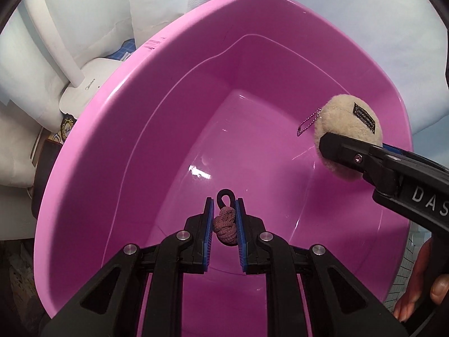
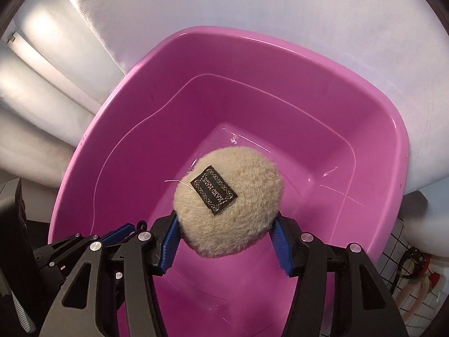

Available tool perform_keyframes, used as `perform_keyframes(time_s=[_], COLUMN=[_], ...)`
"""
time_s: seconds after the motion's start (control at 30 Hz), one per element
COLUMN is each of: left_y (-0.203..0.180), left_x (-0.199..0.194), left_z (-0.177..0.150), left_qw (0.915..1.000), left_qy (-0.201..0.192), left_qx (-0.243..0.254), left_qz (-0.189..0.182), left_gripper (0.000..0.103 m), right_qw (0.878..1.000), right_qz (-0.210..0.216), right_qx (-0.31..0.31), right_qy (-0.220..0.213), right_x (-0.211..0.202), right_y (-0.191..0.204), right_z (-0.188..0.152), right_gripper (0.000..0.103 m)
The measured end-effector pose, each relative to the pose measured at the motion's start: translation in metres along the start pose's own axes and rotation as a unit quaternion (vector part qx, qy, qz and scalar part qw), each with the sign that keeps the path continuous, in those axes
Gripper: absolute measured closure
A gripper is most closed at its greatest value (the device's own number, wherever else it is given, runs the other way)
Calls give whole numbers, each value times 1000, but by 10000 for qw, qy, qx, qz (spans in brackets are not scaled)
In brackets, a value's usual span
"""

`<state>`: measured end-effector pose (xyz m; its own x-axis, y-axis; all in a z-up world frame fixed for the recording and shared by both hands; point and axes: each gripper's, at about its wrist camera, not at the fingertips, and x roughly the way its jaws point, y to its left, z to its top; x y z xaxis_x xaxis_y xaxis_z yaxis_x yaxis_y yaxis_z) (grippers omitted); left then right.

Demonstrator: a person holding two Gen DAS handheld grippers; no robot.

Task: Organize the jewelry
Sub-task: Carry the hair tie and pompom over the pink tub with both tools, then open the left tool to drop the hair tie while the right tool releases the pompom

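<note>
Two grippers hang over a pink plastic basin (image 1: 118, 129), both pointing steeply down into it. The left gripper (image 1: 224, 219) has its jaws pressed in on a small knotted cord charm (image 1: 224, 224) of dusty mauve, whose black loop (image 1: 224, 196) sticks out past the blue pads (image 1: 209, 224). The right gripper (image 2: 224, 227) has its jaws set wider, pinching a round beige plush pom-pom (image 2: 230, 205) from either side; a black woven label (image 2: 213, 193) is sewn on its upper face. From the left wrist view a thin ball chain (image 1: 308, 122) dangles off the pom-pom, just above the basin's far wall. Beyond the rim, white cloth (image 2: 252, 5) covers the worktop, and a white appliance (image 1: 81, 92) stands beside the basin.
</note>
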<state>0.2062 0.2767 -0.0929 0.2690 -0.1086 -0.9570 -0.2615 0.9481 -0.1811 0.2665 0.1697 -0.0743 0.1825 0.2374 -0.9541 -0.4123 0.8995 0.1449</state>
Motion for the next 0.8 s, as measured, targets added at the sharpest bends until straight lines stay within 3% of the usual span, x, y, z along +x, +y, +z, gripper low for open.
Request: perform_keyframes(time_s=[0.37, 0.47, 0.53, 0.8], left_y=[13, 13, 13, 6], left_x=[6, 3, 2, -3], left_z=[2, 2, 2, -3], left_qw=[9992, 9992, 9992, 9994], left_qy=[311, 263, 229, 188], left_qx=[-224, -216, -204, -66], left_qz=[103, 199, 259, 277], left_gripper=[86, 70, 51, 42], right_qw=[9974, 9964, 9961, 9965], right_qz=[-85, -213, -164, -208], right_qx=[262, 350, 438, 404], right_qy=[671, 739, 748, 709], right_x=[33, 34, 33, 27], right_y=[-3, -7, -9, -4], right_z=[5, 8, 8, 11], right_gripper=[46, 41, 39, 36])
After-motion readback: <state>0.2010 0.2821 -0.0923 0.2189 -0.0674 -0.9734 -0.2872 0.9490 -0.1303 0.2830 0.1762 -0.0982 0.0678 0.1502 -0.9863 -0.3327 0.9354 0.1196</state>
